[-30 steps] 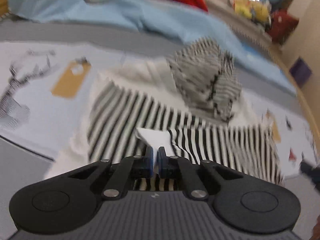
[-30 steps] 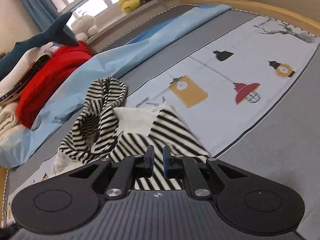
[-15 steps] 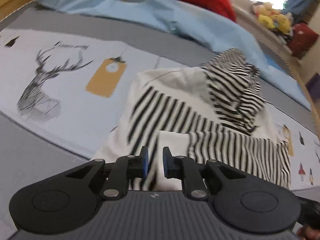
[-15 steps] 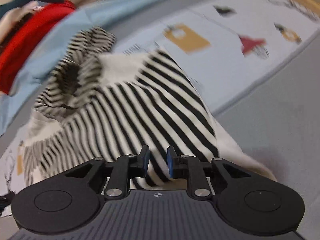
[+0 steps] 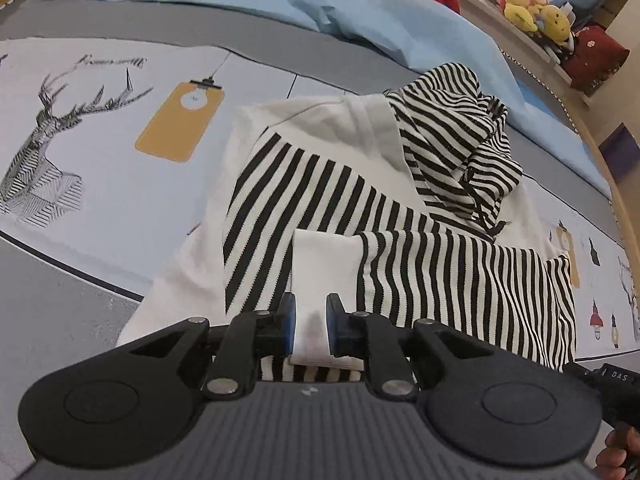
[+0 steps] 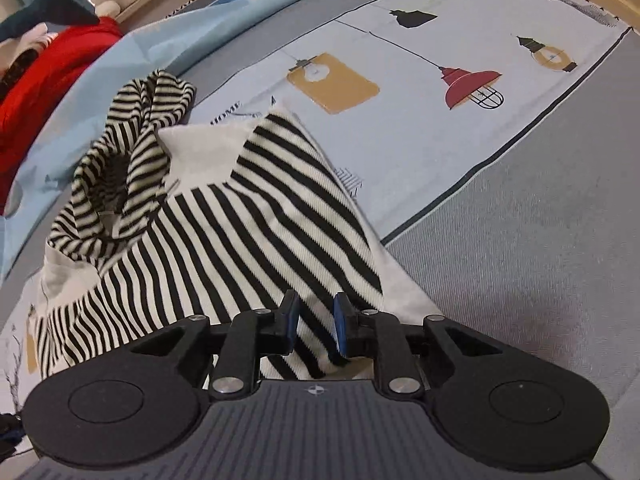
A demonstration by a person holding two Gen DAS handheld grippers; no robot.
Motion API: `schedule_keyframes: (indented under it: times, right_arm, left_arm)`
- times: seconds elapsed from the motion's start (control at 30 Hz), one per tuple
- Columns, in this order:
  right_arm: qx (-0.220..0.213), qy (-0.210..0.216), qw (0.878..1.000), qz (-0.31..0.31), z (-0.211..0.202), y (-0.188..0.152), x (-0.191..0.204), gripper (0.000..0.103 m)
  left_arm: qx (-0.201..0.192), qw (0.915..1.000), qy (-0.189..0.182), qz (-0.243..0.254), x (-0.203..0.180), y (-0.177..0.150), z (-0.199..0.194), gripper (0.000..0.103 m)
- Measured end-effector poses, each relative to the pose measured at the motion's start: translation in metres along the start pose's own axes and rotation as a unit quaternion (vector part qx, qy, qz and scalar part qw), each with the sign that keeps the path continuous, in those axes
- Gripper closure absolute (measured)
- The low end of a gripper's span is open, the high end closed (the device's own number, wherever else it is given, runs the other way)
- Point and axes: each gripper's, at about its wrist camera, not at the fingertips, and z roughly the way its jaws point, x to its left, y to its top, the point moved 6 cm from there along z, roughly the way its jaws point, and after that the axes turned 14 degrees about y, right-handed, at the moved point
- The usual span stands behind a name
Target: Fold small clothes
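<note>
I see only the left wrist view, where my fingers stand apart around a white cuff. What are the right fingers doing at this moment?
Observer: The right gripper is open. Its fingers stand apart over the near edge of the striped sweater and do not pinch it.
Operator: What lies to the right of that edge?
Observer: A white strip of the sweater, then the grey bedding.
Operator: How does the hood look from that side?
Observer: The hood is bunched at the far left of the sweater, and its dark opening faces the right wrist camera.
</note>
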Motion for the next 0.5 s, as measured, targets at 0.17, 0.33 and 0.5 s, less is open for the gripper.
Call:
schedule_keyframes:
  times: [0.17,0.33,0.5]
  right_arm:
    - [0.008,-0.021,0.999,0.022,0.002,0.004,-0.023,0.083]
    - [0.011,-0.014,1.000,0.021,0.000,0.004,-0.022,0.082]
    - [-0.004,-0.015,1.000,0.003,-0.003,0.009,-0.019,0.081]
  left_arm:
    - [0.046,0.9985,-0.017,-0.024,0.001,-0.009,0.020,0.086]
    - [0.064,0.9979,0.009,-0.010,-0.001,-0.017,0.034,0.085]
    - [0.038,0.9991,-0.007,-0.016,-0.003,-0.007,0.018,0.072]
